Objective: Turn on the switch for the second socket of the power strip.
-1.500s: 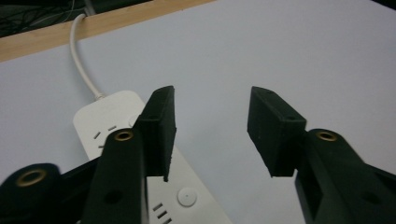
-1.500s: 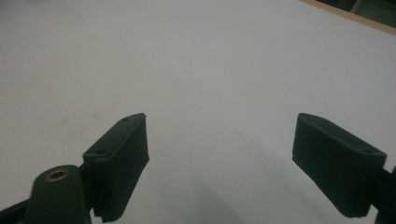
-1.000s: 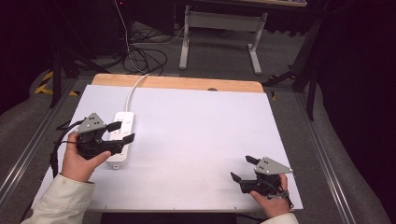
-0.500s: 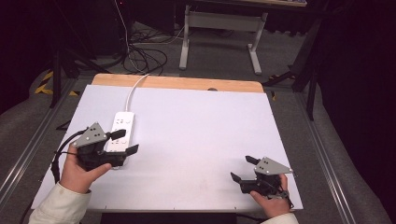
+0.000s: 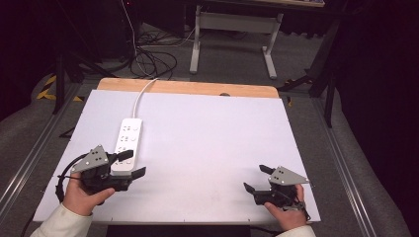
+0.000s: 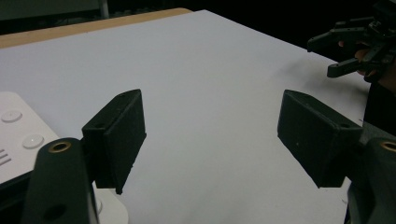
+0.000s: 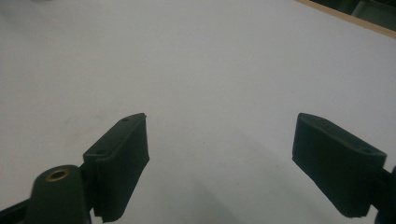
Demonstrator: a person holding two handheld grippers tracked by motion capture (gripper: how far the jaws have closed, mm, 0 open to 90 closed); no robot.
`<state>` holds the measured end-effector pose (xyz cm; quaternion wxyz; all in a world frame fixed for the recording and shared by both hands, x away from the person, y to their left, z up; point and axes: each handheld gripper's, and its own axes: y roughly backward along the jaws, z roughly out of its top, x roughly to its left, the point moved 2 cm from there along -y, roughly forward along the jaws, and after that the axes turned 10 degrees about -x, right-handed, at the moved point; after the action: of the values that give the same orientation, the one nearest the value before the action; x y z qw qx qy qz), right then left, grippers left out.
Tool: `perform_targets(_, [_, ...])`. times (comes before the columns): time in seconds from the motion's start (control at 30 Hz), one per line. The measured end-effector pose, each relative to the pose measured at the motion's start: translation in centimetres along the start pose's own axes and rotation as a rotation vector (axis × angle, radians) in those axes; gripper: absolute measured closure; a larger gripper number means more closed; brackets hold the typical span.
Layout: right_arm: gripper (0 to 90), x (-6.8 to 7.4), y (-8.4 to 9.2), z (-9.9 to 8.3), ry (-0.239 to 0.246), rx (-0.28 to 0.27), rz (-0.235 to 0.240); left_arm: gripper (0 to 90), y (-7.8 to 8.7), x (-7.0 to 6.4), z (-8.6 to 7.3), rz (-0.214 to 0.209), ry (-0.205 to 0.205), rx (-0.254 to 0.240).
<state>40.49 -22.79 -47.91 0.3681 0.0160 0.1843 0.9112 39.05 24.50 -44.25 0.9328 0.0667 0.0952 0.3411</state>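
Release looks finished: left tool (image 5: 132, 164), jaws just widened and empty, beside power strip (image 5: 127, 143); right tool (image 5: 256, 178) gapes, idle.

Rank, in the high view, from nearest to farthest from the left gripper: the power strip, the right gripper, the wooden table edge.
1. power strip: beside the left gripper, its near end by the jaws.
2. right gripper: across the white sheet at the near right.
3. wooden table edge: along the far side.

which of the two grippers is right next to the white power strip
The left gripper, at the table's near left: its open jaws sit by the near end of the white plastic power strip. The right gripper rests far off at the near right corner, on bare white tabletop.
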Motion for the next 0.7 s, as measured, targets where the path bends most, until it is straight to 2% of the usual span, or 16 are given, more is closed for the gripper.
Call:
perform_targets(0.27, [18.9, 0.0, 0.0, 0.0, 0.001, 0.0, 0.0, 23.7, 0.2, 0.0, -1.7, -0.019, -0.048, -0.001])
perform_targets(0.5, [18.9, 0.0, 0.0, 0.0, 0.003, 0.002, 0.0, 23.2, 0.2, -0.3, -3.0, -0.044, -0.03, 0.015])
perform_targets(0.57, [18.9, 0.0, 0.0, 0.0, 0.005, 0.001, 0.0, 23.2, 0.1, -0.3, -3.4, -0.043, -0.018, 0.03])
perform_targets(0.63, [18.9, 0.0, 0.0, 0.0, 0.003, 0.002, 0.0, 23.4, 0.0, -0.3, -3.8, -0.041, 0.016, 0.037])
perform_targets(0.7, [18.9, 0.0, 0.0, 0.0, 0.003, 0.002, 0.001, 23.4, -0.1, -0.2, -4.1, -0.037, 0.005, 0.047])
